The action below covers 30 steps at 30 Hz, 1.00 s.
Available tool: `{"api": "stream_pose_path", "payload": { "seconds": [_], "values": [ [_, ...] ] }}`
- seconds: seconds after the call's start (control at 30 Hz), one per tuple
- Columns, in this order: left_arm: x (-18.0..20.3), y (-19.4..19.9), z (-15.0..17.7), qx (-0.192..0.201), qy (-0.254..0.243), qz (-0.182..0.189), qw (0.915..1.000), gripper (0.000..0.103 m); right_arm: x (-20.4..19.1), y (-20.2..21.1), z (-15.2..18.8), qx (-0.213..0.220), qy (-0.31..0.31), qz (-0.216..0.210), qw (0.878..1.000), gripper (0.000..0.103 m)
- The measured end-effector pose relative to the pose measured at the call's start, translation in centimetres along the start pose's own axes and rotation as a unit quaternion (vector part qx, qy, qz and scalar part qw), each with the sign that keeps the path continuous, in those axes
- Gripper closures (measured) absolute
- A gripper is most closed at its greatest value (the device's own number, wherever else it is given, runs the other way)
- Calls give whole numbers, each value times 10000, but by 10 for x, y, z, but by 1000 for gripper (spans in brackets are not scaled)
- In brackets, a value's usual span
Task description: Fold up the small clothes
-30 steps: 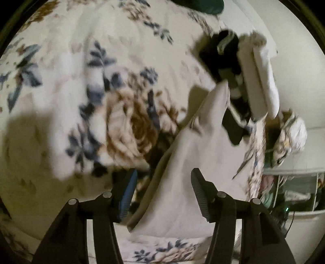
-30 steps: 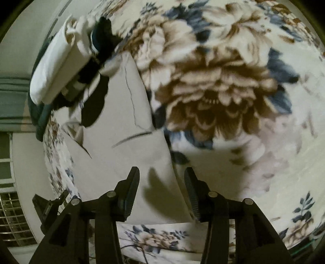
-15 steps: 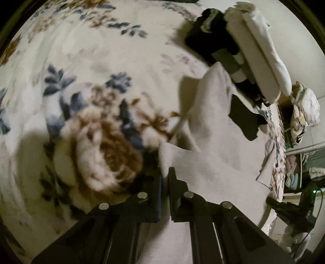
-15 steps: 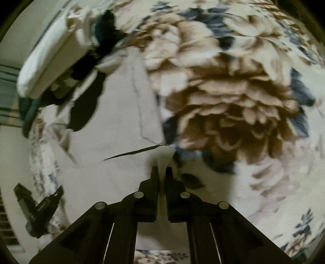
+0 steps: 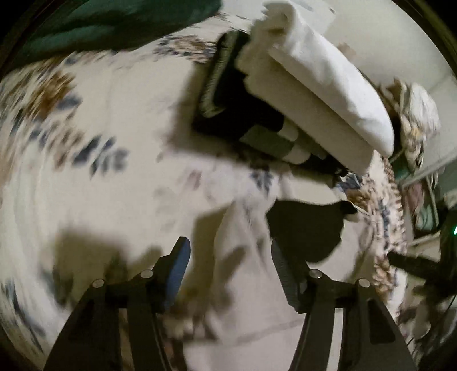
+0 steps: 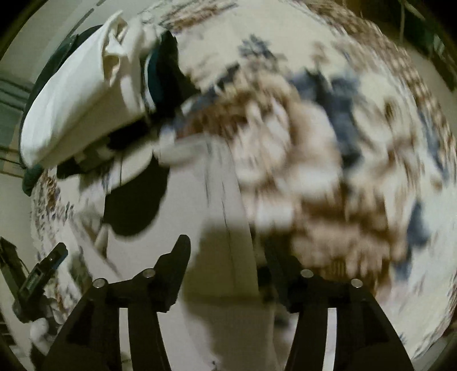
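Note:
A pale beige garment (image 5: 242, 285) lies folded over on the floral blanket (image 5: 100, 171). It also shows in the right wrist view (image 6: 228, 285). My left gripper (image 5: 230, 274) is open just above the garment, jaws either side of a fold. My right gripper (image 6: 228, 271) is open over the same garment, near its seam line. Both views are motion-blurred. A stack of folded clothes (image 5: 314, 94), white on top with black and grey beneath, sits beyond the garment; it shows in the right wrist view too (image 6: 85, 105).
A dark green cloth (image 5: 100, 25) lies at the far edge of the blanket. The blanket's edge (image 5: 382, 228) drops off at the right, with shelves and clutter (image 5: 422, 199) beyond. The left gripper (image 6: 40, 279) shows at the left of the right wrist view.
Both grippers were shut on the beige garment half a second ago. Both have let go, opened, and the garment's lifted edge now lies folded forward toward the stack.

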State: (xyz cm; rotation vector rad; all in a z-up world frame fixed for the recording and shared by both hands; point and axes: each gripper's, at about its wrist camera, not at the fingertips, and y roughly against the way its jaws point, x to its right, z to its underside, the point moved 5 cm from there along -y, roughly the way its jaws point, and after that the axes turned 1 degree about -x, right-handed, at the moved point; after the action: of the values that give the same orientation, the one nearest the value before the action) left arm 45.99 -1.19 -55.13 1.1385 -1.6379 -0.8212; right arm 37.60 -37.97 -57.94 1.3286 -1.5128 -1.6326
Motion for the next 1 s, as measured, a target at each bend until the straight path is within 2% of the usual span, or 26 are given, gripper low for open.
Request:
{"api": "stream_pose_path", "payload": {
  "seconds": [0.13, 0.2, 0.23, 0.27, 0.3, 0.33, 0.37, 0.4, 0.43, 0.5, 0.73, 0.87, 1.0],
  "values": [
    [13, -43, -19, -421, -523, -183, 9976, 46, -18, -19, -48, 116, 188, 271, 9994, 43],
    [16, -57, -20, -534, -711, -237, 9958, 49, -26, -34, -67, 69, 369, 378, 9986, 36],
    [17, -61, -20, -514, -803, -266, 9951, 52, -30, -43, -75, 18, 473, 458, 9978, 36],
    [19, -64, -21, -479, -888, -254, 9946, 79, -33, -54, -81, -61, 592, 570, 9966, 36],
    [20, -67, -20, -513, -947, -259, 9938, 97, -35, -64, -85, -167, 675, 667, 9953, 36],
    [19, -68, -20, -510, -951, -285, 9938, 97, -37, -74, -89, -295, 745, 743, 9940, 36],
    [19, -65, -22, -421, -918, -243, 9946, 97, -38, -83, -90, -450, 780, 729, 9933, 46],
    [18, -60, -22, -329, -855, -170, 9957, 97, -39, -86, -91, -484, 761, 695, 9935, 77],
    [17, -52, -22, -250, -758, -125, 9967, 97, -39, -85, -91, -460, 738, 698, 9938, 88],
    [16, -35, -22, -93, -611, 12, 9981, 97, -41, -75, -90, -286, 659, 584, 9957, 94],
    [19, 38, 3, 432, -435, 119, 9980, 97, -47, -3, -56, 347, 825, 253, 9957, 95],
    [16, 70, 43, 441, -35, 300, 9986, 97, -45, 44, -6, 658, 901, 25, 9938, 95],
    [9, 82, 86, 367, 432, 438, 9974, 97, -30, 61, 54, 701, 932, -205, 9930, 95]
  ]
}}
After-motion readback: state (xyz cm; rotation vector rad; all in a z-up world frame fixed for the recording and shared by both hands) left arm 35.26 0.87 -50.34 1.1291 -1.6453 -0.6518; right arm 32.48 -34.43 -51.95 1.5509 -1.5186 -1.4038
